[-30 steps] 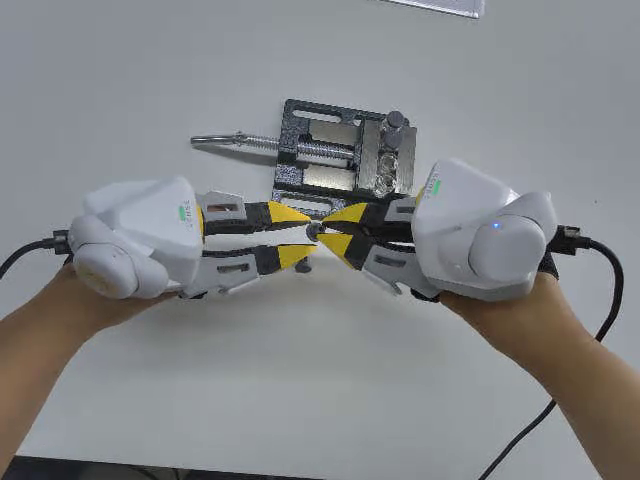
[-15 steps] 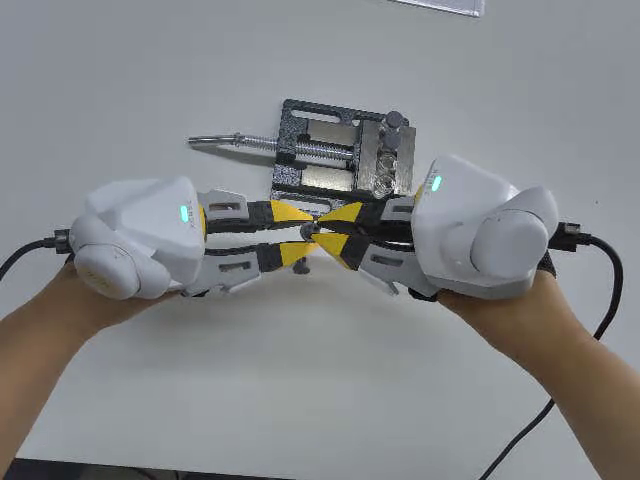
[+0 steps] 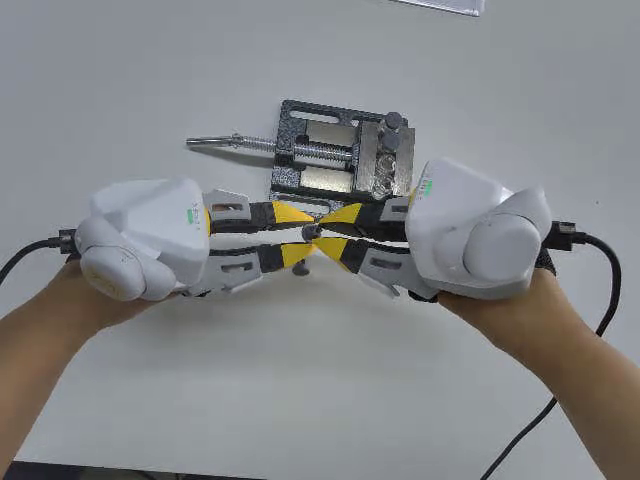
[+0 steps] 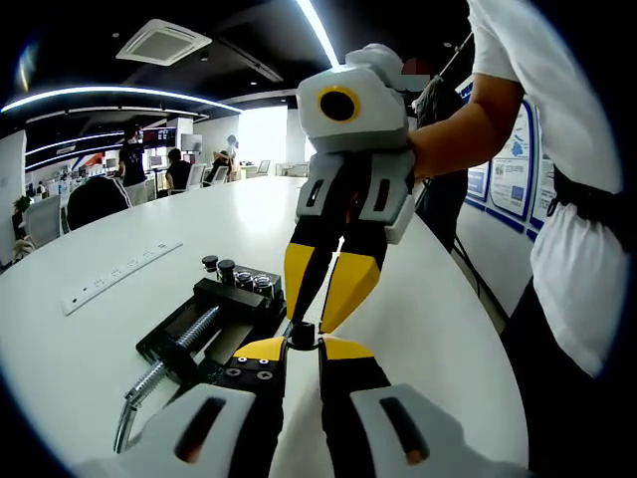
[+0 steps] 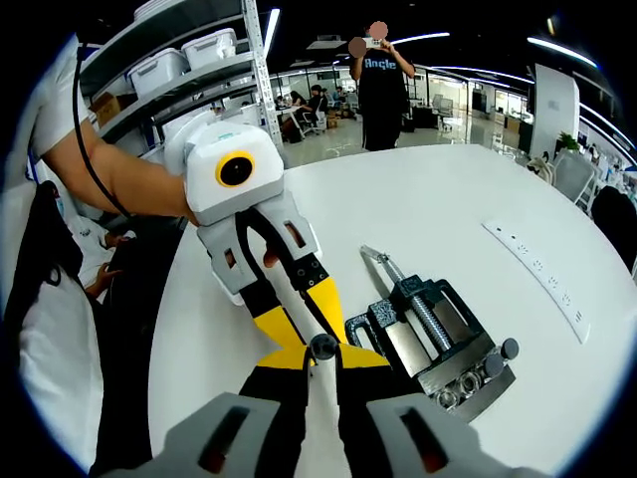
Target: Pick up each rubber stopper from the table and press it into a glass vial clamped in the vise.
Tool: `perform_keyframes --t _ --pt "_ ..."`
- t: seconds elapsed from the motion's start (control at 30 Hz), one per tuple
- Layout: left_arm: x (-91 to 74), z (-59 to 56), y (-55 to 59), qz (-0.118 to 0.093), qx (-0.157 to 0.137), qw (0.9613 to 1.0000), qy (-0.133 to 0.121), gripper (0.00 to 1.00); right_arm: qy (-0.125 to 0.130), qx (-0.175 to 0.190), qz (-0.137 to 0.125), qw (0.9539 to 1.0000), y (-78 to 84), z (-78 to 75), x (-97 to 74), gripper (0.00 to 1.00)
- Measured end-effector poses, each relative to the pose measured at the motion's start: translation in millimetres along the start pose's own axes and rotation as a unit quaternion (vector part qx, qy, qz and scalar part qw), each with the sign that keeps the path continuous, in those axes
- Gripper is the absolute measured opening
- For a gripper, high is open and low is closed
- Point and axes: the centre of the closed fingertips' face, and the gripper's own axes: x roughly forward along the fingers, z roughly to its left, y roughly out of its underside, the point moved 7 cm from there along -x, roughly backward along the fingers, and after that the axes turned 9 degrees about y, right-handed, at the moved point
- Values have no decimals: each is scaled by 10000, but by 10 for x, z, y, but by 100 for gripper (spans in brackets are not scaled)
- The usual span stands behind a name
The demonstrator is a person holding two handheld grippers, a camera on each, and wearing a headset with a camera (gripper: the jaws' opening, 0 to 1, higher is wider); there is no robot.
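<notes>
Near the front of the vise (image 3: 330, 150), in the head view, the left gripper (image 3: 305, 233) and right gripper (image 3: 320, 232) stay tip to tip above the desk (image 3: 300, 380), both clenched on one rubber stopper (image 3: 312, 232). Almost nothing has shifted in the last second, so the handover looks unfinished.

Left gripper view: its own jaws pinch the rubber stopper (image 4: 302, 335), and the right gripper (image 4: 309, 321) closes on it from the far side.

Right gripper view: the same double pinch, with the glass vials (image 5: 463, 383) waiting in the vise to the right.

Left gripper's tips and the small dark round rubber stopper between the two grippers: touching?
Touching. In the left gripper view the small dark round rubber stopper sits pinched between the left gripper's yellow tips, with no gap on either side.
</notes>
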Motion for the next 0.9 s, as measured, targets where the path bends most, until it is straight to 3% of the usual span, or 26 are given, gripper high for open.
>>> perform_keyframes --t 0.5,0.9 --pt "14 -32 -2 111 92 9999 46 9 22 -478 145 9988 -36 29 14 8" --pt "6 -41 -26 80 101 9999 29 9 1 -200 182 9996 25 9 -24 7"
